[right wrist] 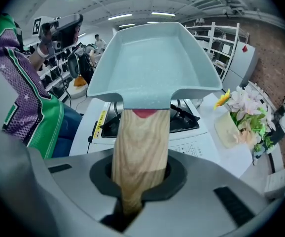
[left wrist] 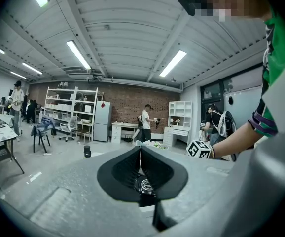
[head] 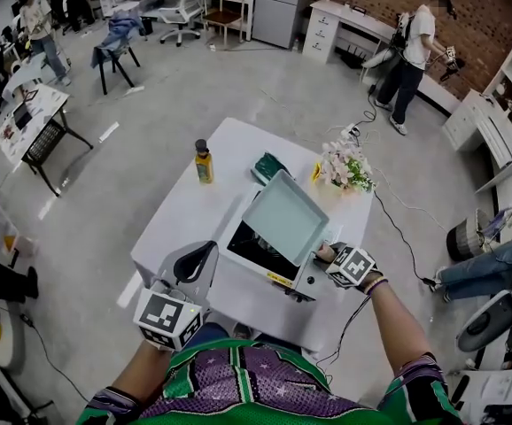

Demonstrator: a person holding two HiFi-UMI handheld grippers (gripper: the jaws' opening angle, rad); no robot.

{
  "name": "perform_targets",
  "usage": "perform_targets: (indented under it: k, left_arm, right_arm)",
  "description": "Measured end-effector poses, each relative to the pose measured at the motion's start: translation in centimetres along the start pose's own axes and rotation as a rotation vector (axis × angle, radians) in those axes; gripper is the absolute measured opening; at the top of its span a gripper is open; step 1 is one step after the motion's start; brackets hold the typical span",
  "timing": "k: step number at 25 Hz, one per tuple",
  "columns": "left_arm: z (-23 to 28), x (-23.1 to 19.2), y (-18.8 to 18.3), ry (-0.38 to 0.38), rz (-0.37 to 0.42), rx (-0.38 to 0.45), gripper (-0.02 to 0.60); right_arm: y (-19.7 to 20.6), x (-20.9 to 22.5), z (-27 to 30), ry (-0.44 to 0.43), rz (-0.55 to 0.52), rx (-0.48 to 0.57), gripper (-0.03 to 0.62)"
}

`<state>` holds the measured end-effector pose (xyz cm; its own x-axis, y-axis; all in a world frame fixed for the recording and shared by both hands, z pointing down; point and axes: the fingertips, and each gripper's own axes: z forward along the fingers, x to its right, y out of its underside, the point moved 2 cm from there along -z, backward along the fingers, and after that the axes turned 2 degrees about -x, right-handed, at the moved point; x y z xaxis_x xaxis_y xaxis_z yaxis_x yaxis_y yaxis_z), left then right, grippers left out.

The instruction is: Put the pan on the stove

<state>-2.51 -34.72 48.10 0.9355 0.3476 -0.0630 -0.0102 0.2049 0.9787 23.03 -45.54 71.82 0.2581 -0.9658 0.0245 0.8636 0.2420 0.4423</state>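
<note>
We are in the carrying step, with the pan (head: pixel 284 212) lifted and tilted above the stove (head: pixel 254 248), which sits on the white table (head: pixel 185 215). It has not yet been set down. The right claw (head: pixel 329 257) is clenched on the pan's wooden handle (right wrist: pixel 140 154). In the right gripper view the handle runs straight out from between the 2 jaws to the pale teal pan, with the black burner grate (right wrist: pixel 189 113) visible below it. The left claw (head: pixel 198 259) hovers at the table's near edge, to the left of the stove. The left gripper view shows its 2 jaws pressed together with nothing between them. As we judge it, the next move calls for levelling the pan, centring it over the burner and lowering it until the base rests flat on the grate. Only then should the right claw let go of the handle.
</note>
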Motion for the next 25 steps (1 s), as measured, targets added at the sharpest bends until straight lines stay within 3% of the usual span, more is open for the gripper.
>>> perform_targets:
  k: [13, 25]
  left_arm:
    - [0.3, -0.4, 0.5, -0.015, -0.005, -0.013, 0.018]
    - [0.1, -0.9, 0.1, -0.029, -0.006, -0.009, 0.018]
  right_arm:
    - [0.4, 0.0, 1.7, -0.056, -0.099, -0.130, 0.046]
    - [-0.2, 0.4, 1.7, -0.131, -0.090, -0.258, 0.046]
